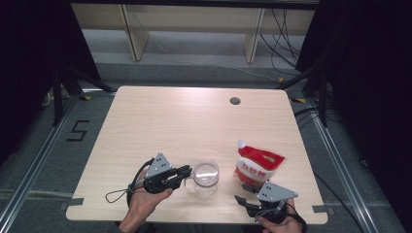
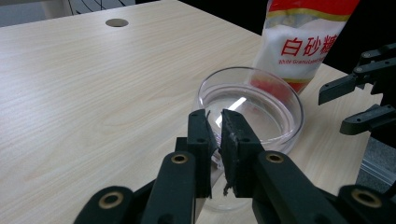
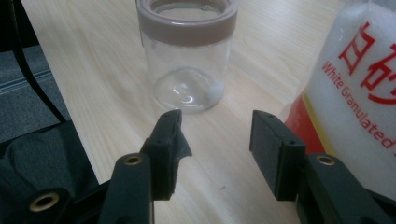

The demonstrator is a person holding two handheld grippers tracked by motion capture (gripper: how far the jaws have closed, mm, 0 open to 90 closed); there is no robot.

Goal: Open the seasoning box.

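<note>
A clear glass jar (image 1: 206, 177) stands open-topped near the table's front edge. My left gripper (image 1: 189, 171) comes in from the jar's left, and its jaws are shut on the near wall of the jar's rim (image 2: 215, 136). A red and white bag of white granulated sugar (image 1: 257, 166) stands just right of the jar. My right gripper (image 1: 242, 192) is open in front of the bag, low over the table. In the right gripper view, my right gripper (image 3: 217, 128) holds nothing, with the jar (image 3: 187, 56) ahead and the bag (image 3: 355, 93) at the right.
The light wooden table (image 1: 170, 121) has a round cable hole (image 1: 235, 101) at the back right. Its front edge lies close below both hands. Black curtains flank the table, and a wooden frame stands on the floor behind it.
</note>
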